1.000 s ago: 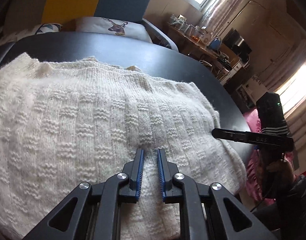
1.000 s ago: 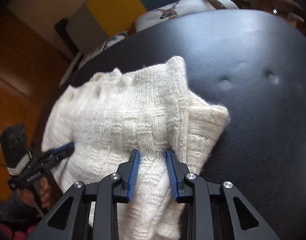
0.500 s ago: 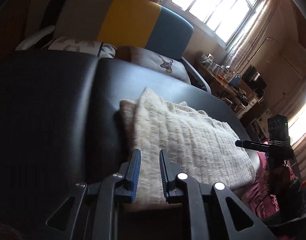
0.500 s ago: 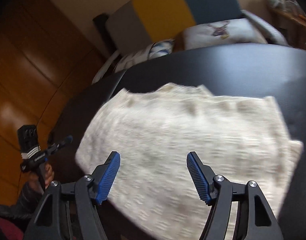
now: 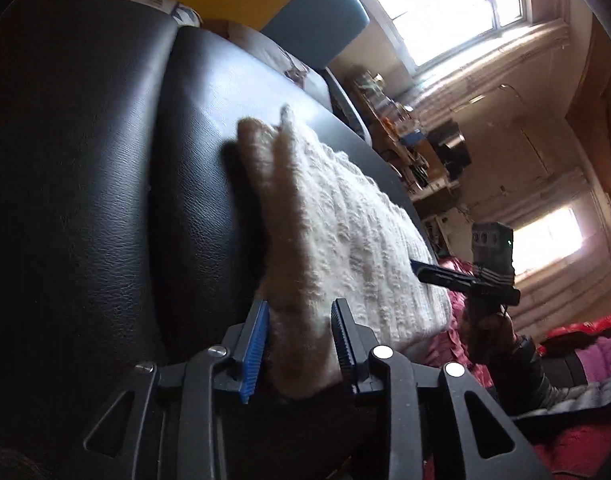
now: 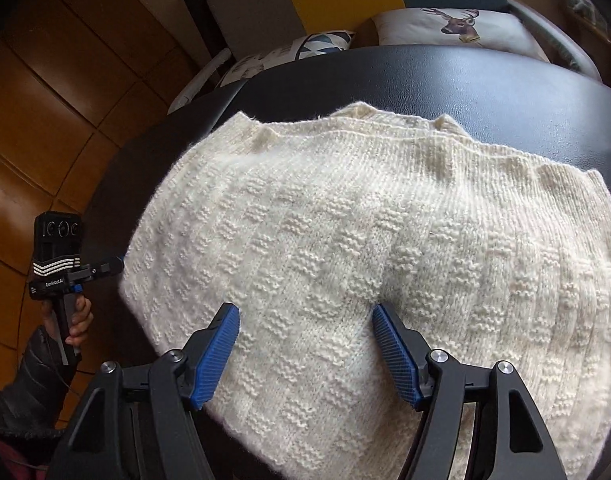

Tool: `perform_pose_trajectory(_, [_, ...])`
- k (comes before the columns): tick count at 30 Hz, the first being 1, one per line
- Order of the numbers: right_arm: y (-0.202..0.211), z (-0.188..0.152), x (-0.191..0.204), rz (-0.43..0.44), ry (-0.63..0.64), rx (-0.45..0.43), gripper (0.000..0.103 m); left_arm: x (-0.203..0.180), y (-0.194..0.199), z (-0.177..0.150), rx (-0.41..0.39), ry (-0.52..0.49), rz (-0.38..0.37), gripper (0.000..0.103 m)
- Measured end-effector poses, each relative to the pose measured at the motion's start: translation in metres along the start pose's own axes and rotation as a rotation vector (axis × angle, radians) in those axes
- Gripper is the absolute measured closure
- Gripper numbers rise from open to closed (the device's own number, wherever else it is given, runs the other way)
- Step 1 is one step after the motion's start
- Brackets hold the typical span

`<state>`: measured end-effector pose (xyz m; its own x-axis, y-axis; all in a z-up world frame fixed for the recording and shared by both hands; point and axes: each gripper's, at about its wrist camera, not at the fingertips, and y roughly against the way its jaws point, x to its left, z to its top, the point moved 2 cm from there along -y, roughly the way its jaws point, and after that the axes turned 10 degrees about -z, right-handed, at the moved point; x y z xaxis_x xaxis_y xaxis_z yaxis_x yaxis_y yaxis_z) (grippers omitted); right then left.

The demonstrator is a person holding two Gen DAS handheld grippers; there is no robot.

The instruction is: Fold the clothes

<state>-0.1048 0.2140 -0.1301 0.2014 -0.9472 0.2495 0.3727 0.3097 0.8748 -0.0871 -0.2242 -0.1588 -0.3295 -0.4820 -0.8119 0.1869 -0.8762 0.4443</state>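
A cream knitted sweater [image 5: 345, 220] [image 6: 345, 240] lies folded on a black padded surface [image 5: 105, 200] [image 6: 465, 88]. My left gripper [image 5: 299, 308] is at the sweater's left edge. Its jaws are opening, with the thick folded edge standing between the blue pads. From the right wrist view it [image 6: 113, 266] pokes in at the sweater's left side, held by a hand in a dark sleeve. My right gripper [image 6: 305, 312] hovers wide open over the near part of the sweater and holds nothing. Its tips [image 5: 421, 270] show at the sweater's far right side.
A sofa with grey, yellow and blue back panels and a deer cushion [image 6: 457, 28] stands behind the black surface. Wooden floor [image 6: 45, 120] lies to the left. A cluttered desk [image 5: 405, 136] stands under the windows, and red and pink fabric [image 5: 585, 340] lies at the right.
My left gripper slid from the sweater's middle to its left edge and widened its jaws. My right gripper let go of the fold it pinched and opened wide; the sweater now lies flat.
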Motion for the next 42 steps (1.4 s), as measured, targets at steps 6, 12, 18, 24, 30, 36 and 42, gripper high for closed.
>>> perform_pose_trajectory(6, [-0.003,0.007,0.005,-0.028,0.015,0.008,0.024,-0.01,-0.01,0.001,0.042,-0.038,-0.075,0.08])
perform_pose_trajectory(12, [-0.003,0.006,0.0,-0.02,0.003,0.004,0.022,-0.03,-0.003,-0.034,0.065,-0.131,0.073,0.099])
perform_pose_trajectory(18, [-0.005,0.001,0.003,-0.031,0.04,-0.003,0.017,-0.036,-0.01,-0.061,0.098,-0.122,0.144,0.099])
perform_pose_trajectory(24, [-0.005,-0.003,0.006,-0.026,0.054,-0.024,0.005,-0.043,0.001,-0.042,-0.007,-0.039,0.118,0.085])
perform_pose_trajectory(30, [-0.007,-0.007,0.019,-0.052,0.093,-0.053,0.0,-0.018,0.01,0.003,-0.134,0.127,0.034,0.069])
perform_pose_trajectory(36, [-0.002,-0.01,0.014,-0.01,0.087,-0.076,0.0,0.008,-0.007,0.04,-0.148,0.227,0.031,0.059])
perform_pose_trajectory(42, [-0.001,-0.009,0.011,0.018,0.073,-0.092,0.0,0.017,-0.03,0.064,-0.075,0.243,0.022,0.053])
